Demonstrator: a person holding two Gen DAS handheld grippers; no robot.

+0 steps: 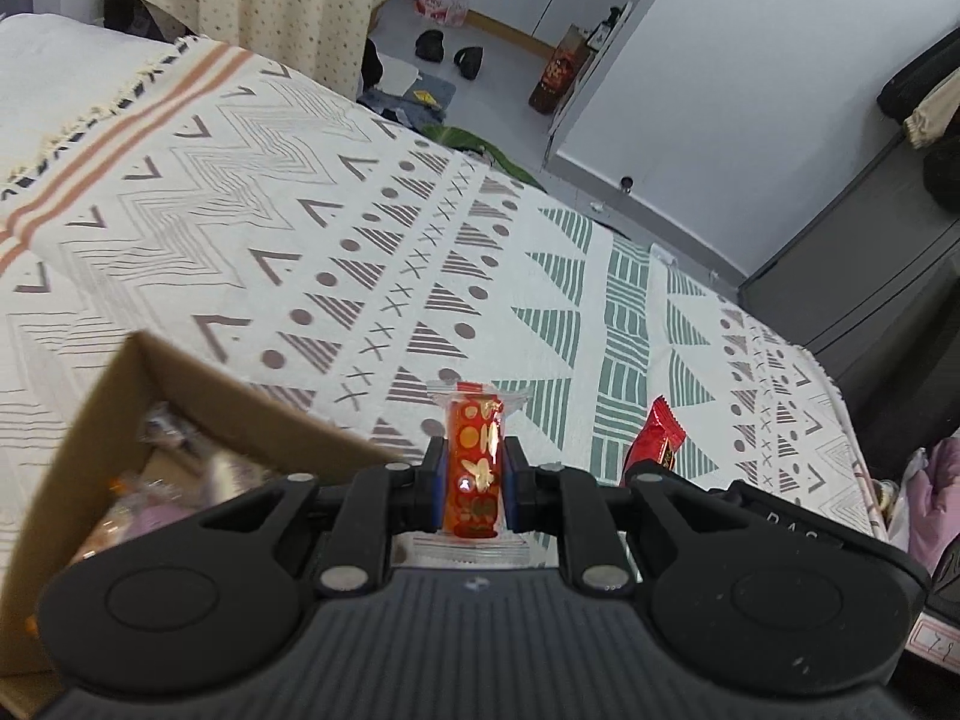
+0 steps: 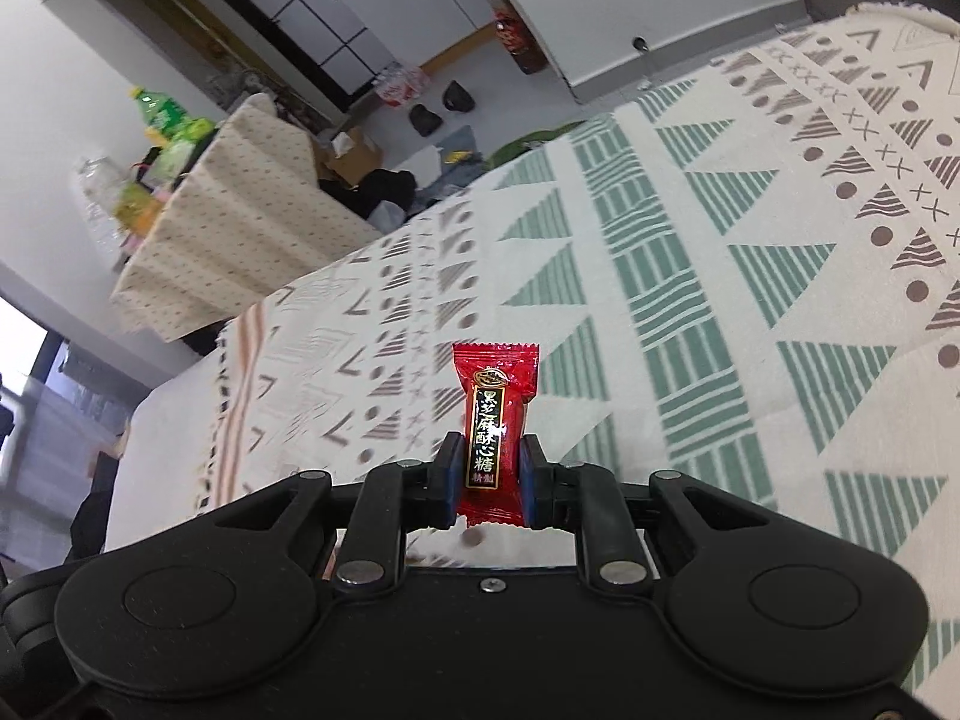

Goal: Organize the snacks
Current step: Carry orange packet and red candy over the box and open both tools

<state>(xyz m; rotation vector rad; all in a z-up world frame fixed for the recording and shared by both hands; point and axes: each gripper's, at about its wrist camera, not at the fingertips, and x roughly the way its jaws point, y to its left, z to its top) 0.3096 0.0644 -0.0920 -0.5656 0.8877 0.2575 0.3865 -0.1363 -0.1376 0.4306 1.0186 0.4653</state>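
Pinching a light, crinkly orange sweet in clear wrapping (image 1: 472, 468) mid-body, the left gripper (image 1: 472, 480) hangs beside the open cardboard box of snacks (image 1: 252, 420). The right gripper (image 2: 492, 480) clamps a glossy red foil-wrapped candy (image 2: 493, 420) above the patterned woven cloth (image 2: 720, 300). Both look slippery; mid-body holds seem safest.

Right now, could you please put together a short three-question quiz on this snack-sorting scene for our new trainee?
1. True or false: the left gripper is shut on an orange patterned candy in a clear wrapper.
2. What does the right gripper hold? A) a red candy with a black label B) a green bottle C) nothing
3. Fill in: the open brown cardboard box, already holding wrapped snacks, sits on the ____ side of the left wrist view.

Key: 1 true; 2 A; 3 left.
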